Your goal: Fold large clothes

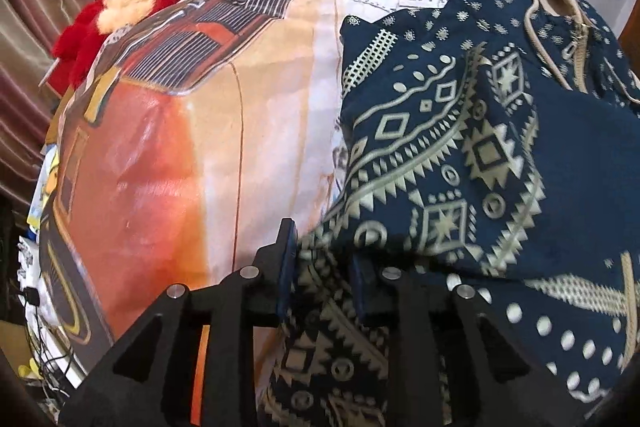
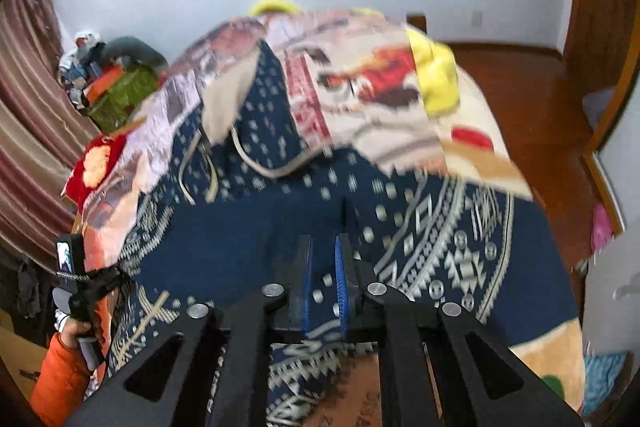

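Both grippers hold the navy dress (image 1: 460, 155): left gripper (image 1: 324, 267) part-open with cloth bunched between its fingers, right gripper (image 2: 324, 259) nearly closed on a fold. Dress, cream-patterned, lies across the printed bedspread (image 1: 168, 147), spreading toward 2 o'clock. Its hem is cut off; right view blurred.

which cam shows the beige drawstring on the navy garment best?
Left wrist: the beige drawstring is sharp, running down the navy garment near its beige lining. Right wrist shows the cord loops too, and more of the garment, but motion-blurred.
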{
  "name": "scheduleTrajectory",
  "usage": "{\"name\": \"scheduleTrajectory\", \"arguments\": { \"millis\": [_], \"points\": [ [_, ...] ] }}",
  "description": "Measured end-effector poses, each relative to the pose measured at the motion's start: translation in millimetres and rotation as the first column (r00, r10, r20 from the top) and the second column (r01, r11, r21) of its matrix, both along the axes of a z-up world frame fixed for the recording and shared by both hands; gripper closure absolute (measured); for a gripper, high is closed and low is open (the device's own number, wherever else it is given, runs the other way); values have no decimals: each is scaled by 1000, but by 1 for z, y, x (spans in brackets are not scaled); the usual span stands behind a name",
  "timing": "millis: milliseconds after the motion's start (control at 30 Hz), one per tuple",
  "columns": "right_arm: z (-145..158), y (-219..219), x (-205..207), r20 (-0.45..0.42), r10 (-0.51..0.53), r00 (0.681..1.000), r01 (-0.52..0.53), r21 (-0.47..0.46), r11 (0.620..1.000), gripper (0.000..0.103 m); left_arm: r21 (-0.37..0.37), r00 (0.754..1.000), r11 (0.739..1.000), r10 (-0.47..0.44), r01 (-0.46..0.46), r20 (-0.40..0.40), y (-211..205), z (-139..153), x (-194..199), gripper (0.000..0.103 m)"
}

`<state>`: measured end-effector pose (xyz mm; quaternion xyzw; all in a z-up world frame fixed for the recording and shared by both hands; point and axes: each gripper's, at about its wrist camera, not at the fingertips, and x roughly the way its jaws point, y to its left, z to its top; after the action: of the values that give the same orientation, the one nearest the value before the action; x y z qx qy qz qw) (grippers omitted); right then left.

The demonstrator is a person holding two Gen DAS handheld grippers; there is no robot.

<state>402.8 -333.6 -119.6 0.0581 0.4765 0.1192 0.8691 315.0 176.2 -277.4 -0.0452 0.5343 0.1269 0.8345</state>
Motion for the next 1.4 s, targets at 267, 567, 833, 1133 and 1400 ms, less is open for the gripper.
{"name": "scheduleTrajectory", "arguments": {
  "millis": [267, 567, 833, 1133, 1400],
  "points": [
    [-33, 5, 12, -182, 6, 983, 1, 37, 999, 95, -68, 985, 983, -173, 172, -18, -29, 36, -36, 72],
    [-39, -1, -8, -193, 31, 981, -43, -59, 997, 95, -125, 918, 913, -373, 389, 138, -138, 104, -3, 40],
    [-39, -39, -41, -173, 22, 985, -36, -79, 996, 95, -272, 827, 789, -560, 551, 52, -280, 83, 55, 40],
    [-33, -106, -65, -176, -100, 979, 103, 7, 995, 95, -182, 806, 793, -592, 582, -4, -344, 54, 83, 70],
    [-39, -132, -70, -183, -152, 971, 161, 32, 986, 95, -190, 791, 768, -593, 612, 151, -330, 102, 68, 89]
  ]
}}
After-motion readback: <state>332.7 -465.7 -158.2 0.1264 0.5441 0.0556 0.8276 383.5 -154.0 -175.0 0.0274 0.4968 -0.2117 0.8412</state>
